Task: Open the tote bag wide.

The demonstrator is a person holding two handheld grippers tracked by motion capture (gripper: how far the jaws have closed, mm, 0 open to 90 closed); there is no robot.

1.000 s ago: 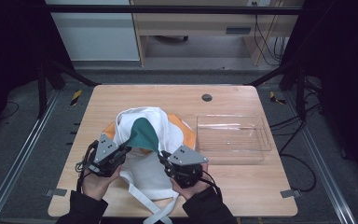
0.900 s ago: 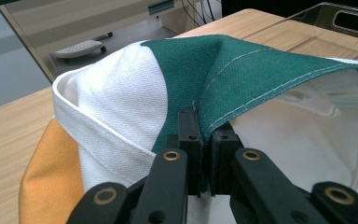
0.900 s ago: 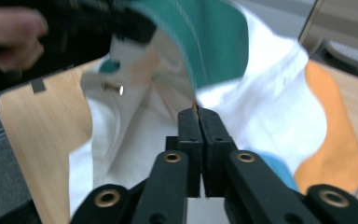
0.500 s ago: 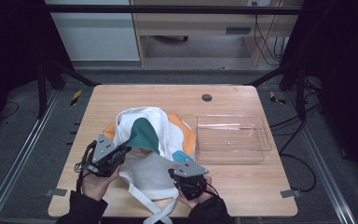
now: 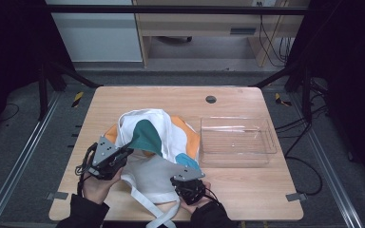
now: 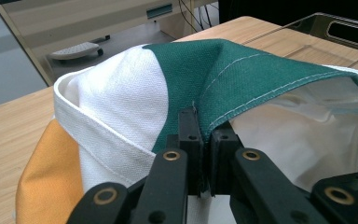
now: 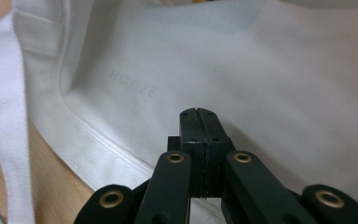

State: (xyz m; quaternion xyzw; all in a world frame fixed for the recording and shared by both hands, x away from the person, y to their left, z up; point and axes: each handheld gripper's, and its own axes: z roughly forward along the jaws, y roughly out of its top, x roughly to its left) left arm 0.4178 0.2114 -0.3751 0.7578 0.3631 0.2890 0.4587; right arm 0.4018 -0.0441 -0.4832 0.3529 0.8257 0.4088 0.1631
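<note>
A cloth tote bag (image 5: 166, 164) in white, green, orange and light blue lies crumpled on the wooden table (image 5: 252, 190). My left gripper (image 5: 129, 152) (image 6: 200, 119) is shut on the stitched edge of the bag's green panel (image 5: 145, 135) (image 6: 242, 70) and holds it raised like a tent. My right gripper (image 5: 185, 176) (image 7: 199, 113) sits low at the bag's front right, jaws shut together, tips over the flat white fabric (image 7: 261, 79). I see no cloth pinched between them. A white strap (image 5: 164, 216) (image 7: 4, 116) trails toward the table's front edge.
A clear plastic tray (image 5: 235, 161) stands to the right of the bag. A round cable hole (image 5: 211, 99) sits near the table's far edge. Bare wood shows at the far side and the right front corner. A desk and cables stand beyond the table.
My right gripper has dropped from beside the bag's light blue patch to low over the white fabric near the front edge. The left gripper kept still with the green edge in it.
</note>
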